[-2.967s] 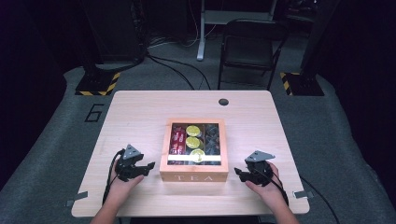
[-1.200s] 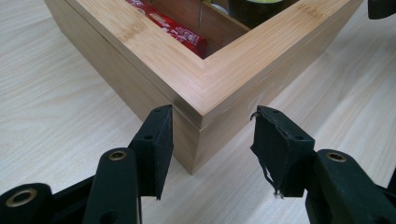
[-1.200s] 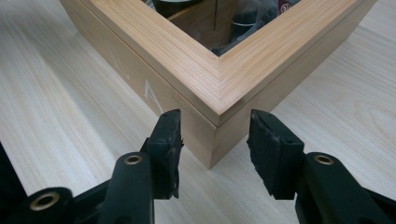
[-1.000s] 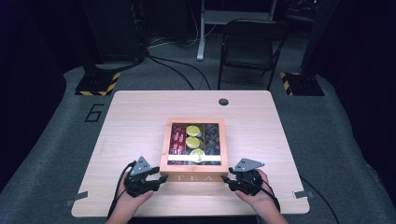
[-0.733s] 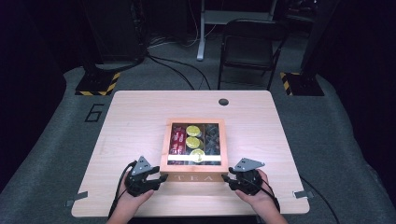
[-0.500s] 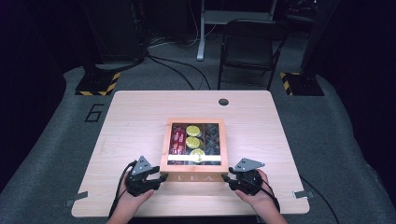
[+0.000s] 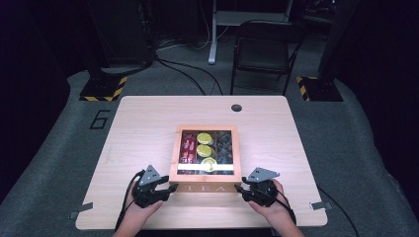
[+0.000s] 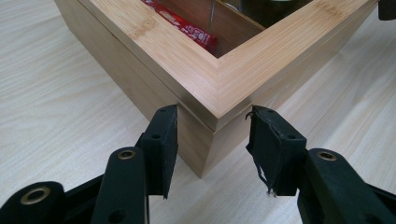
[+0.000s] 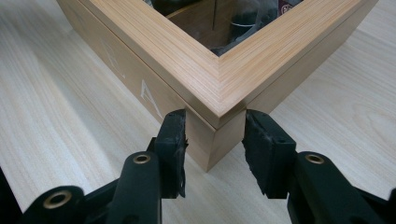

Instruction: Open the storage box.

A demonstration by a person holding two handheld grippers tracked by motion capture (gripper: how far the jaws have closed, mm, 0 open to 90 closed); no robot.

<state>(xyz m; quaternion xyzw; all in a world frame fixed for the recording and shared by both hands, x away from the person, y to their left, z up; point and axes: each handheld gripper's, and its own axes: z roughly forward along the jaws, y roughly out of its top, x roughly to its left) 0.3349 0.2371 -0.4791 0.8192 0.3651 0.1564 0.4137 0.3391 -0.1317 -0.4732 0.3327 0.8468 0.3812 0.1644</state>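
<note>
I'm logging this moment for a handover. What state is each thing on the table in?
Tea box: upright on the table, lid shut, glass top showing packets inside.
Left gripper: jaws clamped on the box's near left corner.
Right gripper: jaws clamped on the near right corner.
Table: bare wood around the box.

Your light wood desk (image 7: 143, 128) has a round cable hole (image 7: 236, 107) near its far edge. Behind it there's a black folding chair (image 7: 262, 54) on the grey carpet, plus two yellow-and-black striped bases (image 7: 101, 89) at either side, cables on the floor, and a "6" (image 7: 100, 120) marked left.
</note>
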